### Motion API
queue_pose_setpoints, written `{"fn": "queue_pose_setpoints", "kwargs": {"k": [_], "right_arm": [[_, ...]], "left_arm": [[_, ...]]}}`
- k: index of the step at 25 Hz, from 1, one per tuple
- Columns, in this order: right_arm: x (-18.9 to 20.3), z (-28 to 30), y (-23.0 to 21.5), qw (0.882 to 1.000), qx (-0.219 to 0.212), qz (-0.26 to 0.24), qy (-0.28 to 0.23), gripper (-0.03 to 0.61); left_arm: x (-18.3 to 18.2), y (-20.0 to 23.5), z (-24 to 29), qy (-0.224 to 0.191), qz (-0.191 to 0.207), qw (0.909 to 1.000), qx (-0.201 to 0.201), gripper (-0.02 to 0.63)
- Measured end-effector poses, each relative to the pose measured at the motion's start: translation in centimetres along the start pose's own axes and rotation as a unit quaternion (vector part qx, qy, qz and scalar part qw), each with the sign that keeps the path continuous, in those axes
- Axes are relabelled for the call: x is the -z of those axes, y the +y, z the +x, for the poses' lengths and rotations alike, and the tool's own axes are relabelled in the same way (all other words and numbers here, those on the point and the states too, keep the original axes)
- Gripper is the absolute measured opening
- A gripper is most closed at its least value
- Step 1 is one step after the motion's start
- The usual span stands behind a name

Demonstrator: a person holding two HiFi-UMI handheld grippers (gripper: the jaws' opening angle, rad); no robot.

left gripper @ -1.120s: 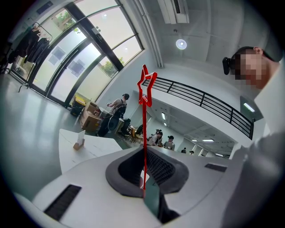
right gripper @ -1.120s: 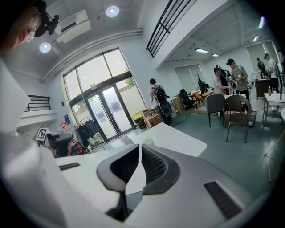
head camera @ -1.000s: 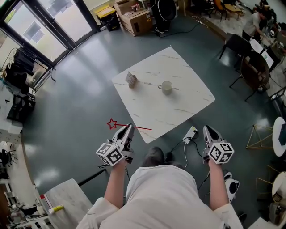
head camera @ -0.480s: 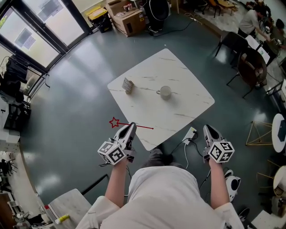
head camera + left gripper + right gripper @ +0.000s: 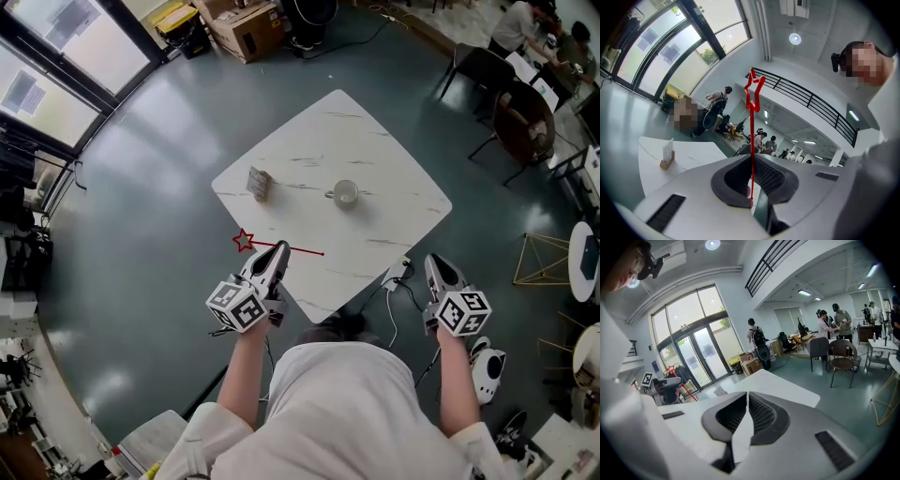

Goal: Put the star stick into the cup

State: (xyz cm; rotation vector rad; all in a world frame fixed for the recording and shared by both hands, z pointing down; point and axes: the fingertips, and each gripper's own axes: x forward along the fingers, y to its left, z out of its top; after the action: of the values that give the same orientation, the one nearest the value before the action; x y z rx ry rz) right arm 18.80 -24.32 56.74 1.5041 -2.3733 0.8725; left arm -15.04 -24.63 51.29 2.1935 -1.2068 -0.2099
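Red star stick is clamped in the left gripper, whose jaws are pressed together on the thin shaft. In the head view the stick lies crosswise over the near table corner, star end toward 9 o'clock. The cup stands empty near the table's middle, toward 1 o'clock from that gripper and well apart from it. So the pick-up looks done; the carry, the tilt to upright and the drop into the cup are left. Both forearms reach forward at waist level. The right gripper hangs off the table edge at 5 o'clock, jaws together on nothing.
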Motion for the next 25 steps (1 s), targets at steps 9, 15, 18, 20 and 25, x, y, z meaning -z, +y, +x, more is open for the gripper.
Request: {"fn": "queue_pose_setpoints", "kwargs": {"k": [9,15,18,20,25], "right_arm": [[1.7,3.3,1.7,0.999,0.02,-0.002,0.034,0.032],[2.3,4.4,1.2,0.998,0.032,-0.004,0.047,0.032],[3.0,4.8,0.9,0.998,0.041,0.004,0.049,0.032],[3.7,5.2,0.8,0.997,0.046,0.006,0.055,0.032],[4.9,7.0,0.8,0.996,0.049,0.007,0.072,0.032]], "left_arm": [[-0.8,4.2,6.7,0.033,0.037,0.9987,0.014,0.023],[0.2,5.8,11.4,0.048,0.043,0.9974,0.032,0.023],[0.5,6.8,13.4,0.05,0.045,0.9972,0.032,0.023],[0.8,7.4,14.6,0.052,0.046,0.9971,0.031,0.023],[2.0,9.1,17.9,0.061,0.055,0.9963,0.025,0.023]]}}
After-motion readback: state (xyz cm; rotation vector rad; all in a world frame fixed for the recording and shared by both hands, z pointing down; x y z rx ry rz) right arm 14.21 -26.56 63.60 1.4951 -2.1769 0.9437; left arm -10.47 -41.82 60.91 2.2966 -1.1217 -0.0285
